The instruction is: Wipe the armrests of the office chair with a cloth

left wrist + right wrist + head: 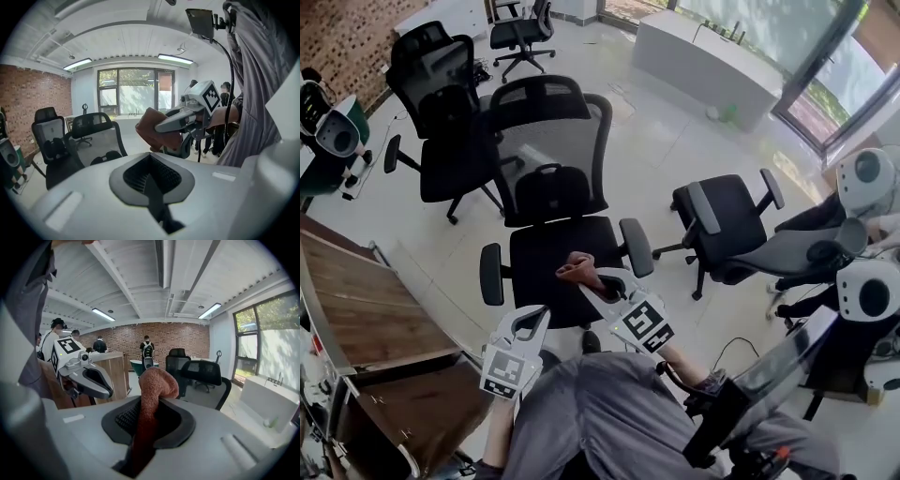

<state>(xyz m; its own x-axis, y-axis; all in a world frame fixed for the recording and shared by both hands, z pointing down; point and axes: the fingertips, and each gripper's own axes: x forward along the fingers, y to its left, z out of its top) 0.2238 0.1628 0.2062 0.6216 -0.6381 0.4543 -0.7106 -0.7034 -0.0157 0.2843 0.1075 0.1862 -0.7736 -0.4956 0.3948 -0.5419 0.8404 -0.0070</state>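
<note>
A black mesh office chair [551, 178] stands straight in front of me in the head view, with its left armrest [491, 274] and right armrest [636, 247] on either side of the seat. My right gripper [587, 280] hovers over the front of the seat, shut on a bunched brown cloth [577, 270]. In the right gripper view the cloth [155, 384] sticks up from between the jaws of that gripper [151, 405]. My left gripper [533, 320] is lower and to the left, near the seat's front edge, shut with nothing in it [150, 164]. Neither gripper touches an armrest.
Other black chairs stand behind at the left [441, 103] and to the right [727, 220]. A wooden desk [356, 300] is at my left and a white bench [703, 66] by the windows. White rounded machines [867, 183] crowd the right. People stand by the brick wall [147, 352].
</note>
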